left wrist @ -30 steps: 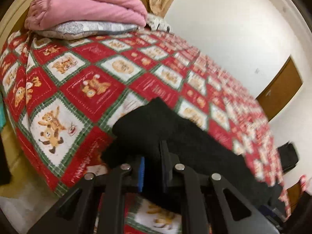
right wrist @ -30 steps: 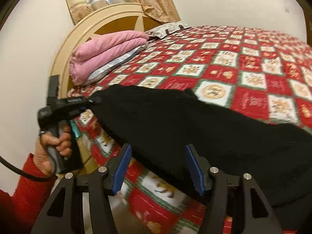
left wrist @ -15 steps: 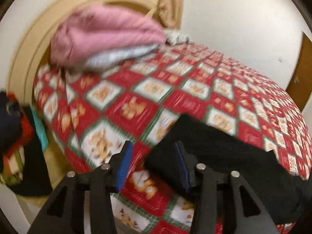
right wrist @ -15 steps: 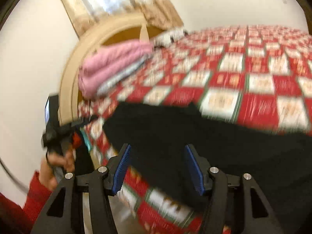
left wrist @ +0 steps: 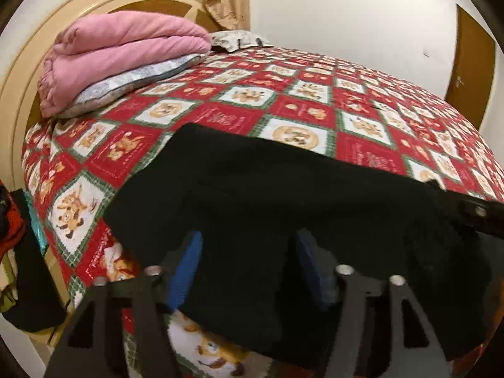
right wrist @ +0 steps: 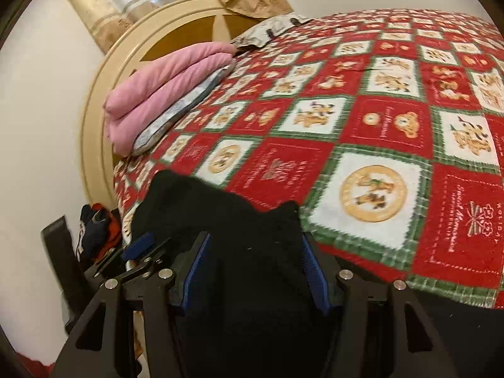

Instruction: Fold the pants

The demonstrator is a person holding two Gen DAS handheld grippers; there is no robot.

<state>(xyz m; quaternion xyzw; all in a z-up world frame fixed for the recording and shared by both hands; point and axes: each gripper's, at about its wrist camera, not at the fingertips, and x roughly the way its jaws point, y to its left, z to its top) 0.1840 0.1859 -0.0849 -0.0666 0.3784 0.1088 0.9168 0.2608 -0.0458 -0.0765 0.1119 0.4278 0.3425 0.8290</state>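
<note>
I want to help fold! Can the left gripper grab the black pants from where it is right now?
Probably yes. The left gripper has its jaws open right over the black pants at the near edge of the bed, and nothing lies between them. It would only need to close on the cloth.

L tool let go of pants, now open.

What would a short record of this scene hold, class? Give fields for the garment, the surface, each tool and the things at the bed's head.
garment: black pants, lying on the near part of the bed
surface: red teddy-bear bedspread
left tool: open, over the pants
right tool: open, black cloth between its pads
head of bed: folded pink blanket on a grey pillow, against a cream headboard
</note>
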